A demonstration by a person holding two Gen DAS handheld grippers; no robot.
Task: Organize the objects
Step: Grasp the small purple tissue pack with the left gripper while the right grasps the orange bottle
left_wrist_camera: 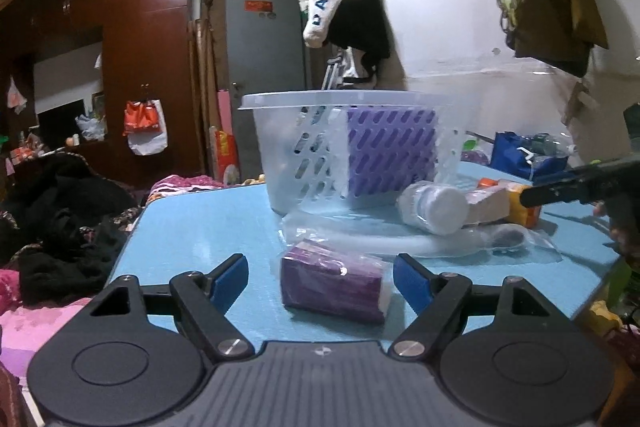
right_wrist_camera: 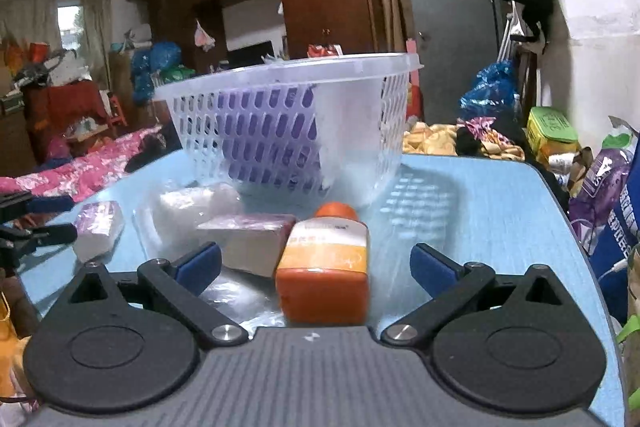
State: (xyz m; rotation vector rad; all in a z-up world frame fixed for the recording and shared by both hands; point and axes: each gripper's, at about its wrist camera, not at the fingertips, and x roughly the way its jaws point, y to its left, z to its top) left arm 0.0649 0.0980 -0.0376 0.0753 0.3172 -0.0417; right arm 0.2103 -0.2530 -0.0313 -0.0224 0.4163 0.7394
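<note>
Items on blue table (left_wrist_camera: 192,227), for sorting into basket (left_wrist_camera: 352,103):

1. Purple pack (left_wrist_camera: 332,283), film-wrapped, lying between the wide-open jaws of left gripper (left_wrist_camera: 320,281); neither pad touches it, nothing held. Risk: slick wrap lets the pack slide or twist out when the pads close; the pack sits nearer the right pad, so that pad probably meets it first and shoves it sideways.

2. Orange bottle (right_wrist_camera: 326,267), on its side, cap toward the basket, between the spread jaws of right gripper (right_wrist_camera: 316,267); no contact, nothing held. Risk: its smooth sides may slip under a pinch; a nudge may knock it into the box (right_wrist_camera: 250,243) lying against its left.

3. White bottle (left_wrist_camera: 434,207), on its side beside the box, resting on clear bag (left_wrist_camera: 460,243). Risk: bag drags along if either neighbour is lifted carelessly.

4. Basket, translucent, perforated, at the table's far side, purple block (left_wrist_camera: 390,151) already inside. Risk: light and likely to skid or tip if a gripper strikes its rim during a drop.
</note>
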